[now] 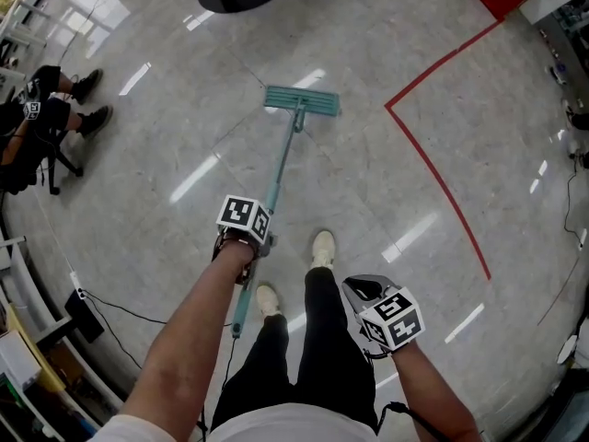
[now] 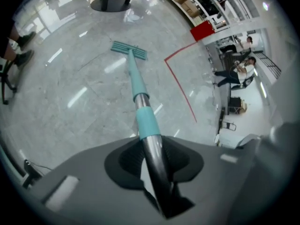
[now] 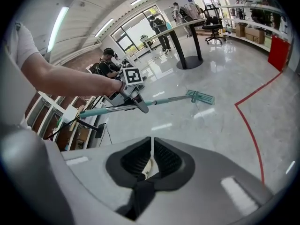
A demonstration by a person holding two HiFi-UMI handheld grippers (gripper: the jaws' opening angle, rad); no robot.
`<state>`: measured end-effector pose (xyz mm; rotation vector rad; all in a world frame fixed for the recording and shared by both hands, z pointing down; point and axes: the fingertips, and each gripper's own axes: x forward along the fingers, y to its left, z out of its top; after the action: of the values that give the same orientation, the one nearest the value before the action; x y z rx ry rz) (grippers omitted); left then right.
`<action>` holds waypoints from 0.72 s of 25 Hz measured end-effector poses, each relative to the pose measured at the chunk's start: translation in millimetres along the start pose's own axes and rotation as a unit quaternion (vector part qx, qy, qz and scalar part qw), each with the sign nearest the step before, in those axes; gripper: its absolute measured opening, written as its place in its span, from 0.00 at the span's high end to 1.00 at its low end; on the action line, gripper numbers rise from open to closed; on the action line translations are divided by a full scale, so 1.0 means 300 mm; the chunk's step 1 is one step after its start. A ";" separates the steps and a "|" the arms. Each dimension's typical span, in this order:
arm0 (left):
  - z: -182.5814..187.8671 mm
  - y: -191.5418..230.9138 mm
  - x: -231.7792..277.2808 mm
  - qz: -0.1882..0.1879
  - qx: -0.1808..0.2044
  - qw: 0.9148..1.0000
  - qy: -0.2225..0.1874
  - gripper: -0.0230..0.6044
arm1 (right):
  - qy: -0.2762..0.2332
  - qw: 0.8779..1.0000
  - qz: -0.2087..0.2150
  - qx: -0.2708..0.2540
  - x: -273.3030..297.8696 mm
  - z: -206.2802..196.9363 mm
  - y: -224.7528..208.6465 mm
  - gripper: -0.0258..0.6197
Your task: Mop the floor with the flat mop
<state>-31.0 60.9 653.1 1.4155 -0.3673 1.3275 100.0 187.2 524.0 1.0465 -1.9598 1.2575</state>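
1. The left gripper point(image 1: 258, 249) is clamped on the handle of the flat mop point(image 1: 282, 166). The mop's head point(image 1: 301, 101) lies flat on the floor point(image 1: 175, 145), well ahead of this gripper.
2. The right gripper point(image 1: 364, 289) hangs apart from the handle, its jaws together on nothing.
3. No wet trail shows, so the mopping looks barely started.
4. Counted: one mop, two grippers, one red floor line point(image 1: 440, 178).

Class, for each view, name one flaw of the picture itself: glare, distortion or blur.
Head view: lights glare as white streaks on the floor, and the red line bows. Left gripper view: black corners; the mop handle turns soft near the lens. Right gripper view: window washed out.
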 end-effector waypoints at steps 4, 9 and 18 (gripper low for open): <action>-0.095 0.022 -0.021 -0.013 -0.034 0.999 -0.010 0.78 | -0.004 1.000 0.007 -0.016 0.025 0.025 0.038 0.93; -0.258 0.057 -0.079 -0.022 -0.061 0.997 -0.030 0.78 | -0.009 0.999 0.015 -0.041 0.059 0.061 0.097 0.93; -0.678 0.164 -0.107 -0.007 -0.051 0.999 -0.012 0.77 | 0.013 0.996 0.047 -0.073 0.162 0.040 0.256 0.93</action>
<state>-182.6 199.4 602.0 1.3475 -0.4343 1.2636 8.6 180.4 522.4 0.8706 -2.0690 1.1510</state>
